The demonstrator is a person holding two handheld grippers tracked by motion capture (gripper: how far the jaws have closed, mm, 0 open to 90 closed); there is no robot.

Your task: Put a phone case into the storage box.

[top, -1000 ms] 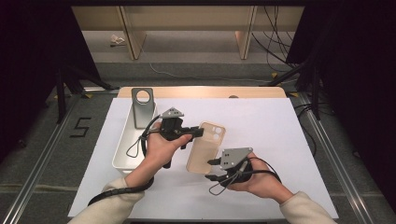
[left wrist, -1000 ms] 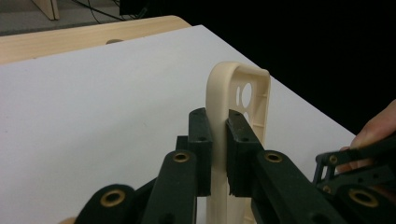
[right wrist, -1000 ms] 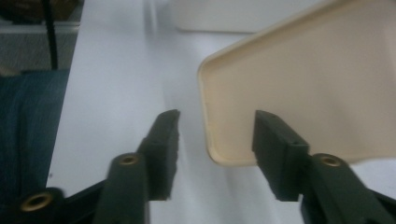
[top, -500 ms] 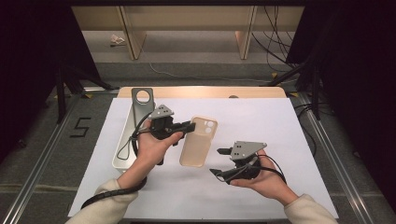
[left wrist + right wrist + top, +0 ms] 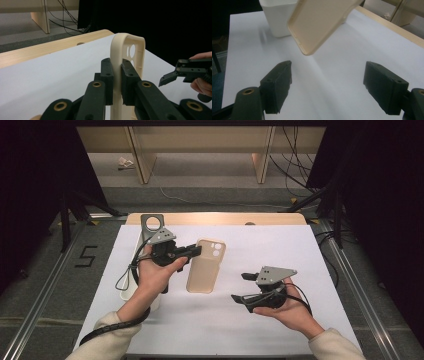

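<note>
The left gripper (image 5: 195, 251) has swung the beige phone case (image 5: 206, 265), pinched between its fingers, toward the white bin (image 5: 277, 15), while the right gripper (image 5: 241, 287) has backed off, fingers wide open and empty.

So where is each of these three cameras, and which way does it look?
High view: above the person's side, looking forward and down on the white table; forearms, both hands, left gripper and right gripper show.
Left gripper view: rides the left gripper, looking along jaws clamped on the beige phone case; the other hand's gripper shows at right.
Right gripper view: rides the right gripper, facing the white bin between open jaws.
Shared: all three show the phone case and table.
</note>
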